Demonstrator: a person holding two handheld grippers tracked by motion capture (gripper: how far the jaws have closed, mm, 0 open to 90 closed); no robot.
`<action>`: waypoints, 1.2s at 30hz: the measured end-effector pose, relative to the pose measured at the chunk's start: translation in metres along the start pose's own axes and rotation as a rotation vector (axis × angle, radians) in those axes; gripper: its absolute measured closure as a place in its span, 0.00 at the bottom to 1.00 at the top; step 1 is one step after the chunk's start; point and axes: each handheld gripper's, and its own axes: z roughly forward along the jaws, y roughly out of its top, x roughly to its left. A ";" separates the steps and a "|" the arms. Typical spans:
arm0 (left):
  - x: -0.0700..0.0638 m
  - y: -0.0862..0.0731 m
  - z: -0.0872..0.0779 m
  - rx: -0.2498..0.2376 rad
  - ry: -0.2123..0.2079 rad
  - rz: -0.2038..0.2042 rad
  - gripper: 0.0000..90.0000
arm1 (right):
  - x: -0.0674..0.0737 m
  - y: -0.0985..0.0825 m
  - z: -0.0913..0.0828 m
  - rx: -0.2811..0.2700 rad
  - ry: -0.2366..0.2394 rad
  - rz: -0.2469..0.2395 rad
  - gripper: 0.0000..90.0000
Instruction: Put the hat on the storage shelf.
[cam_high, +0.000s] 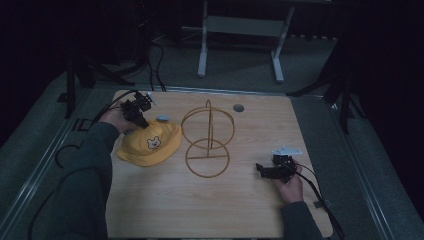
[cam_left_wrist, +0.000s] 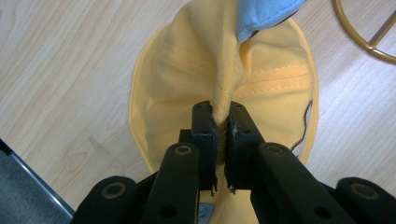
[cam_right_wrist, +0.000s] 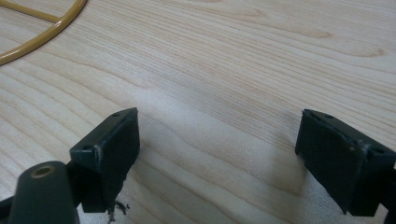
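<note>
Left gripper (cam_left_wrist: 222, 123) pinching a fold of the soft, light yellow hat (cam_left_wrist: 187, 79); right gripper (cam_right_wrist: 217, 154) resting, jaws wide and empty

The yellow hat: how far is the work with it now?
Done: the left gripper has its jaws shut on a fold of the yellow hat. In hand: the hat lies on the table, beside the gold wire stand. Left: probably lifting it onto the stand. The right gripper waits open over bare wood.
</note>
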 end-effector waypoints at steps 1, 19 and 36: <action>0.000 0.000 0.000 -0.004 -0.003 -0.003 0.93 | 0.000 0.000 0.000 0.000 0.000 0.000 0.15; 0.000 -0.010 -0.022 -0.042 0.015 -0.003 0.93 | 0.000 0.000 0.000 0.000 0.000 0.000 0.15; 0.000 -0.016 -0.046 -0.124 0.001 -0.007 0.93 | 0.000 0.000 0.000 0.000 0.000 0.000 0.15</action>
